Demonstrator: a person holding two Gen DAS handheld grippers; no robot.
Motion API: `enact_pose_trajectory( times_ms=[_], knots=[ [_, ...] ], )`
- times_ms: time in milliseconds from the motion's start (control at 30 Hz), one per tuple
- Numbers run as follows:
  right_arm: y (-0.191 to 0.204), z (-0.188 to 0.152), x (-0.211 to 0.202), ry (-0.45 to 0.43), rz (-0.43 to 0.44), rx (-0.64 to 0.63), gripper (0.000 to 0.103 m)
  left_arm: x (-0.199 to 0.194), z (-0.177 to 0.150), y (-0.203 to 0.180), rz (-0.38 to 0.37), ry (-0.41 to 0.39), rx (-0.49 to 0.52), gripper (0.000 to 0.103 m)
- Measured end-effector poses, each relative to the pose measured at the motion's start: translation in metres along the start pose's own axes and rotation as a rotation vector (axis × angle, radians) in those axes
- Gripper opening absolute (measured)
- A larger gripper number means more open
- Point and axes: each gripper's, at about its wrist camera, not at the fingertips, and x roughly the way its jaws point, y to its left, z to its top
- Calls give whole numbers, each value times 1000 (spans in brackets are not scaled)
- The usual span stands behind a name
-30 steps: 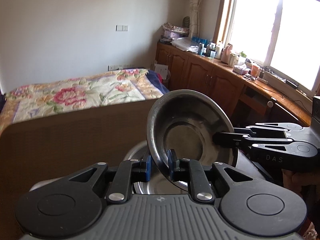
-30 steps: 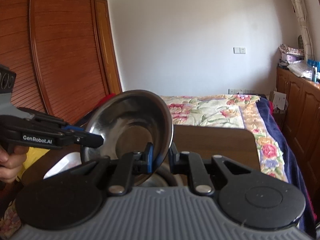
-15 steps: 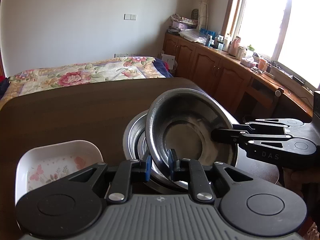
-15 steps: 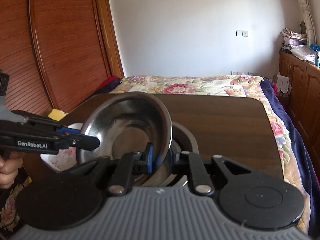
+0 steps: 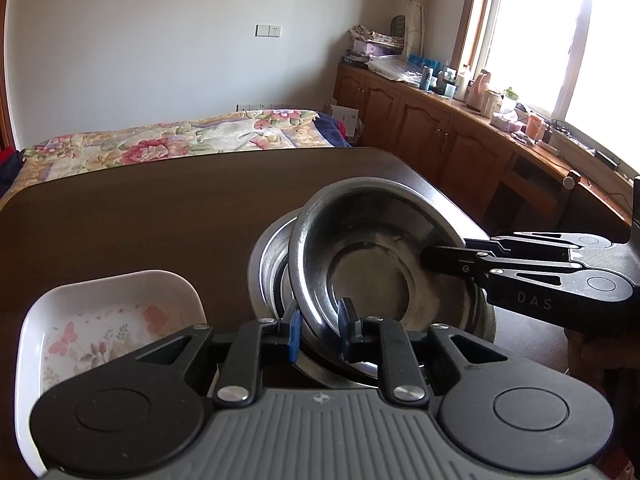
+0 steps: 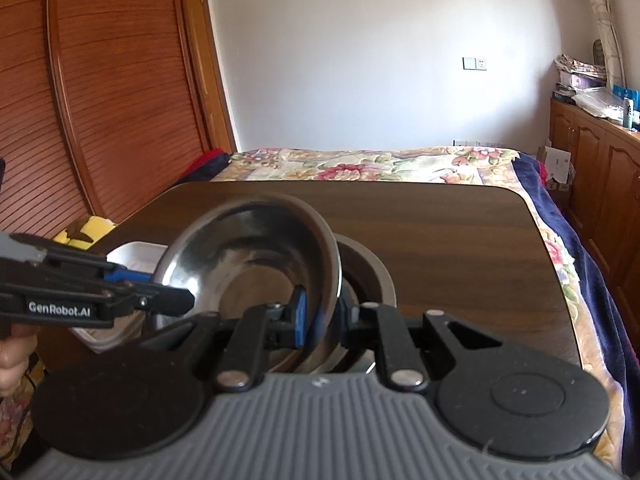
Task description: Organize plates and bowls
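A steel bowl (image 5: 372, 248) is held tilted over a stack of steel bowls (image 5: 269, 264) on the dark wooden table (image 5: 160, 208). My left gripper (image 5: 319, 332) is shut on the bowl's near rim. My right gripper (image 6: 323, 316) is shut on the opposite rim; in the left wrist view it reaches in from the right (image 5: 430, 260). In the right wrist view the bowl (image 6: 256, 256) hides most of the stack (image 6: 370, 268), and the left gripper comes in from the left (image 6: 188, 300). A white floral dish (image 5: 100, 320) sits left of the stack.
A bed with a floral cover (image 5: 168, 140) lies beyond the table's far edge. Wooden cabinets with clutter (image 5: 460, 120) run along the window on the right. A wooden wardrobe (image 6: 100, 100) stands on the left in the right wrist view.
Both grippers have lowered the bowl from well above the table down onto the stack. The table top and the white dish have come into view.
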Motion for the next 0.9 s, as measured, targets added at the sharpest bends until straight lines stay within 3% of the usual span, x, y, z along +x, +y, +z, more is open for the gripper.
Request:
enact_pose_trajectory(
  times_ms=[467,600,667,700,767,833,900],
  knots=[
    [4,-5,7,-24,-67,-26,20,-8,0,-3,36,-17,8,49],
    [4,0,-1,-61,-54,-31,39,-20,-2,0,46,-64,3,49],
    [3,1,-3,-76,-62,-34,39,-26,-5,1,53,-93,4,50],
    [3,1,-4,-83,-58,-31,40,-27,-5,1,60,-109,6,52],
    [3,-1,-7,-94,-63,-30,41,-30,-9,2,79,-146,0,72],
    [3,-3,-8,-110,-71,-31,45,-33,-13,2,85,-185,-6,84],
    [3,-8,-10,-126,-72,-18,49,-34,-17,1,95,-218,4,92]
  ],
)
